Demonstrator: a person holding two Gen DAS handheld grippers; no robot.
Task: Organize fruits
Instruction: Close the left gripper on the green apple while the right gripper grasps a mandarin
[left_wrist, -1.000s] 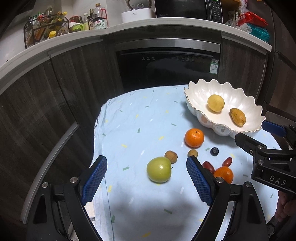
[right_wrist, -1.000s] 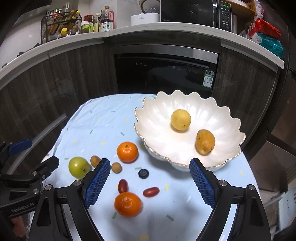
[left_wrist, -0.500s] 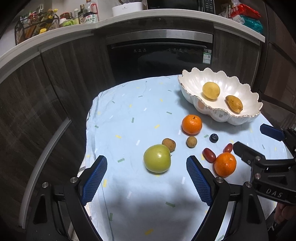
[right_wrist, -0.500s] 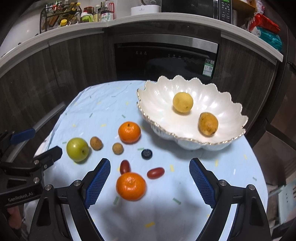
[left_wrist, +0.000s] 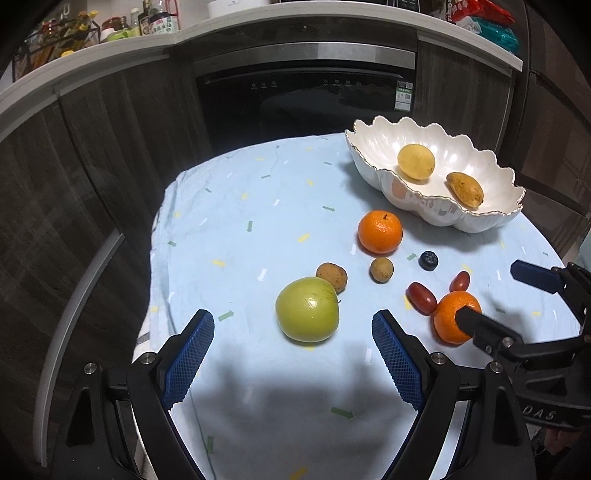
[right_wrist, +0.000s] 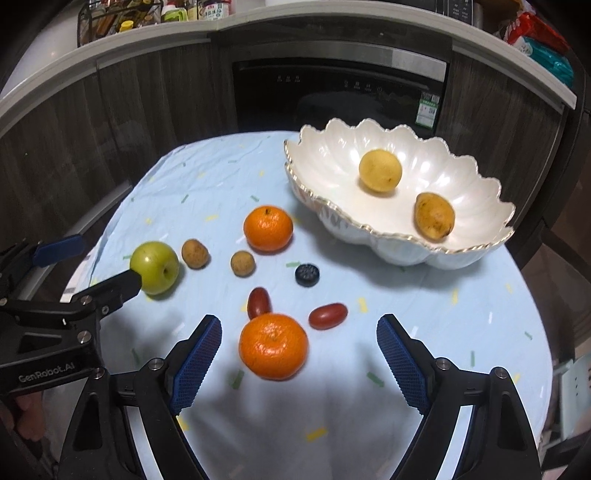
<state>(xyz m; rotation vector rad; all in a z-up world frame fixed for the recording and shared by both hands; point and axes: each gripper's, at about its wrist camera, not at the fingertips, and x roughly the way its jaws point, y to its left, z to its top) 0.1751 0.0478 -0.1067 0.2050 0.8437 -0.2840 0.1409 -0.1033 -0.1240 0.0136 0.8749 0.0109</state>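
Note:
A green apple (left_wrist: 307, 309) lies on the pale blue cloth, just ahead of my left gripper (left_wrist: 291, 321), which is open around it without touching. Over the near orange (right_wrist: 273, 345), my right gripper (right_wrist: 299, 323) has its jaws closing; the orange sits between the fingertips and the pads are clear of it. A second orange (right_wrist: 267, 228), two small brown fruits (right_wrist: 195, 253) (right_wrist: 242, 263), a dark berry (right_wrist: 307, 274) and two red oval fruits (right_wrist: 327, 315) (right_wrist: 258, 302) lie between. The white scalloped bowl (right_wrist: 369, 236) at the back right holds a yellow round fruit (right_wrist: 380, 170) and a yellow-brown one (right_wrist: 434, 216).
The round table's edge (left_wrist: 159, 236) drops off at the left toward dark wood cabinets. A black oven (left_wrist: 306, 99) stands behind the table. A counter above carries bottles (left_wrist: 159, 22) and snack bags (left_wrist: 480, 18).
Both grippers have sunk toward the table. The apple and the near orange now look larger and sit closer to the fingertips. No fruit has moved.

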